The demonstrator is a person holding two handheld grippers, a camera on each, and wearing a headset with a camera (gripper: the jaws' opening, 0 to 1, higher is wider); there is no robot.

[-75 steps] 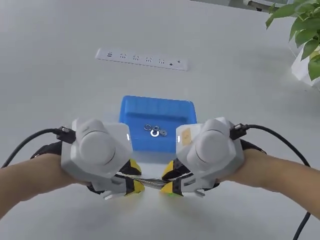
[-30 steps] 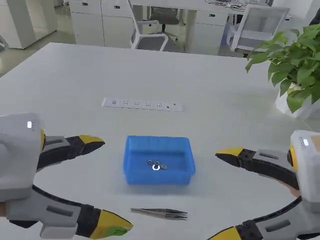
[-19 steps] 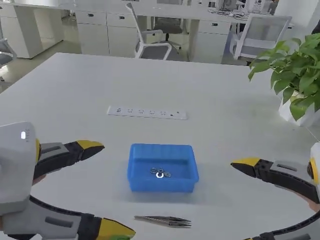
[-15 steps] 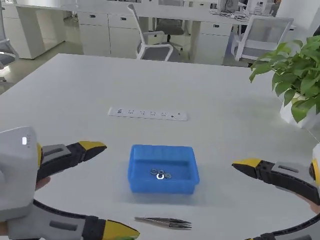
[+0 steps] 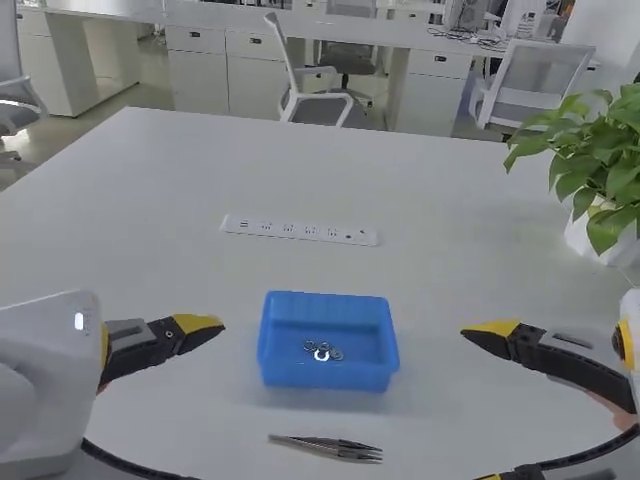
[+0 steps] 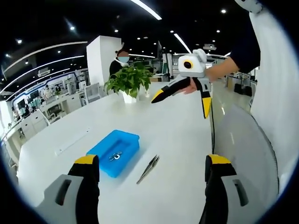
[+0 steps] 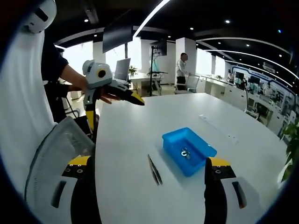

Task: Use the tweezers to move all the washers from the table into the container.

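Open blue rectangular container (image 5: 327, 377), upright, midway between the two pairs of jaws and well apart from both. Small cluster of metal washers (image 5: 322, 350) flat on its floor, near the middle. Slim silver tweezers (image 5: 325, 447) lying flat, crosswise, near the container's front wall, likewise between the jaws, touched by neither pair.

Open office: white desks (image 5: 205, 70), swivel chairs (image 5: 312, 88), potted plant (image 5: 598, 165), ceiling strip lights (image 6: 145, 9).

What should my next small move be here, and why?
Probably just lower both grippers and stop: the washers lie in the container, the tweezers lie loose on the table, and the left gripper and right gripper are open with nothing held.
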